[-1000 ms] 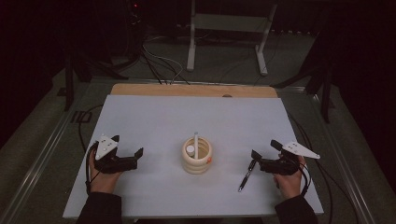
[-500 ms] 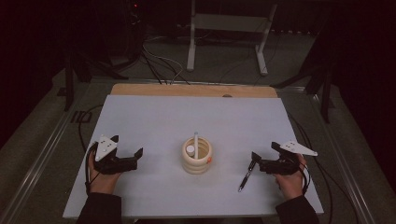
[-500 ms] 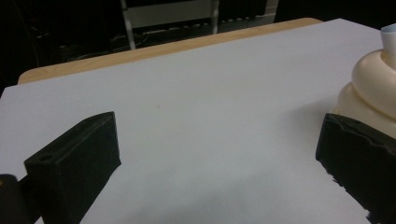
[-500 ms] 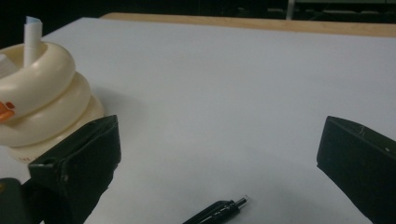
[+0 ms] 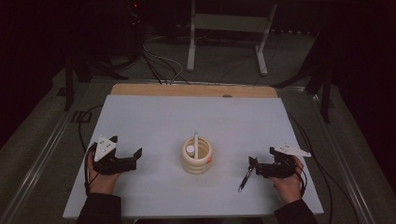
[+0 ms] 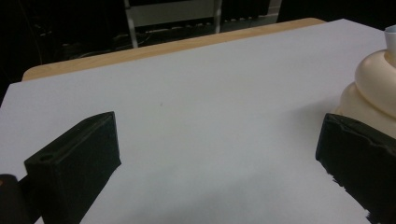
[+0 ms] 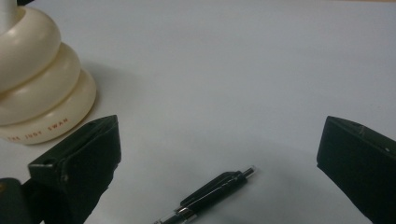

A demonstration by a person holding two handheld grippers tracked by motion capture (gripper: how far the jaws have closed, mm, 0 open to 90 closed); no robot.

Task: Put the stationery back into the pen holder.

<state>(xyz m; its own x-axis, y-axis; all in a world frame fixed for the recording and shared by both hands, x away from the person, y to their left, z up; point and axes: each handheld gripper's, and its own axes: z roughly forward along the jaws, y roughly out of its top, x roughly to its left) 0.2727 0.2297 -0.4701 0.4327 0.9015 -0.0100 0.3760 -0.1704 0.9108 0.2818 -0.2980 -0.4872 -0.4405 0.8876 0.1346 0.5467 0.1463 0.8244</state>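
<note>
Between right gripper (image 7: 219, 154) jaws, pen (image 7: 212, 191).

A white rectangular sheet (image 5: 154, 121) covers the worktop, and a strip of light wooden board (image 5: 187, 90) shows along its far edge. Beyond the worktop, on the grey floor (image 5: 289, 70), stands a pale metal frame stand (image 5: 226, 28) with two legs, and dark cables (image 5: 159, 63) trail across the floor to the left of it. A metal rail (image 5: 42, 154) runs along the worktop's left side.
</note>
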